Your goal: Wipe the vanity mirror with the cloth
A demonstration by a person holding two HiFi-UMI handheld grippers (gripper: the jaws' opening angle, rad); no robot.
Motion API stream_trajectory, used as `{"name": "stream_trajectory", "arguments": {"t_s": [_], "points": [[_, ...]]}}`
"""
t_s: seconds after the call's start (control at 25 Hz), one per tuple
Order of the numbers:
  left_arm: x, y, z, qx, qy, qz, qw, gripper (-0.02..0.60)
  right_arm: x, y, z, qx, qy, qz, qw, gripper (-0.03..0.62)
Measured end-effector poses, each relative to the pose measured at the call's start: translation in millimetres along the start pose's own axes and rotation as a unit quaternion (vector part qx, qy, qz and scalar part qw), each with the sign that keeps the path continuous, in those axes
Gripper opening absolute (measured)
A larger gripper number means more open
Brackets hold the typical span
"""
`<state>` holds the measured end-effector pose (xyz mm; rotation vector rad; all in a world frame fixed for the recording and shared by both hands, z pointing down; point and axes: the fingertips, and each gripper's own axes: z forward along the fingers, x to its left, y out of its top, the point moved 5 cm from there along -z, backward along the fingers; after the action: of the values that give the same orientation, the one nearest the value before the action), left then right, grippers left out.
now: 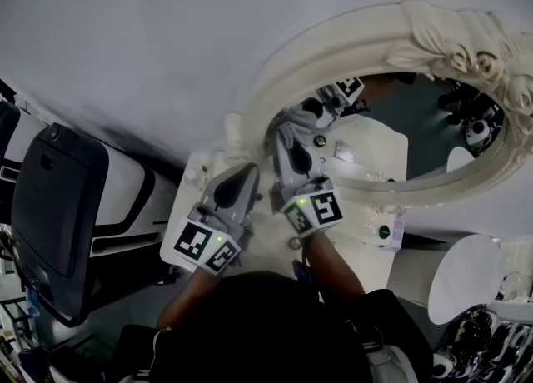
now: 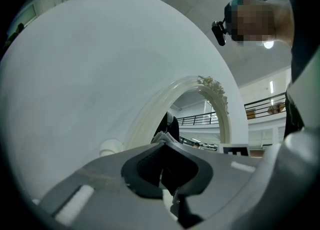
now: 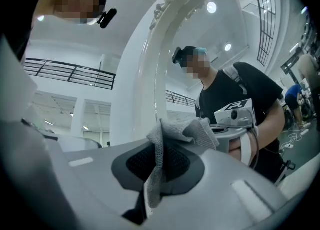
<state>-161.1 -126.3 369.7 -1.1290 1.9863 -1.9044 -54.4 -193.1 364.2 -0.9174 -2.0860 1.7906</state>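
Cloth at the oval mirror
Over a white table, the right gripper pinches the grey cloth near the glass; the left gripper is pressed together, empty. Only the gripper views show balcony railings.

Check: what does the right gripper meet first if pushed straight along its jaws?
Likely the vanity mirror, just inside its white frame; the cloth in the right gripper would touch first. Gap unclear.
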Motion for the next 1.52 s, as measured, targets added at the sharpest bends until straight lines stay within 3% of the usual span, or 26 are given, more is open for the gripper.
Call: {"name": "stream_trajectory", "arguments": {"t_s": [0.24,0.64,0.88,1.28,1.52], "points": [[-21,4,12,-0.001,-0.024,0.006,0.9997,0.002,-8,39,-42,-0.044,-0.027,-0.003,0.999,0.017],[-96,-6,60,0.011,-0.126,0.006,0.9919,0.002,-63,106,-154,-0.097,-0.147,-0.044,0.983,0.017],[-139,-22,90,0.023,-0.166,-0.007,0.9859,0.002,-103,139,-208,-0.111,-0.202,-0.058,0.971,0.017],[-167,-41,135,0.025,-0.170,-0.011,0.9851,0.002,-164,179,-246,-0.119,-0.224,-0.075,0.964,0.017],[-164,-46,150,0.035,-0.159,-0.002,0.9867,0.002,-188,182,-244,-0.120,-0.219,-0.054,0.967,0.017]]}}
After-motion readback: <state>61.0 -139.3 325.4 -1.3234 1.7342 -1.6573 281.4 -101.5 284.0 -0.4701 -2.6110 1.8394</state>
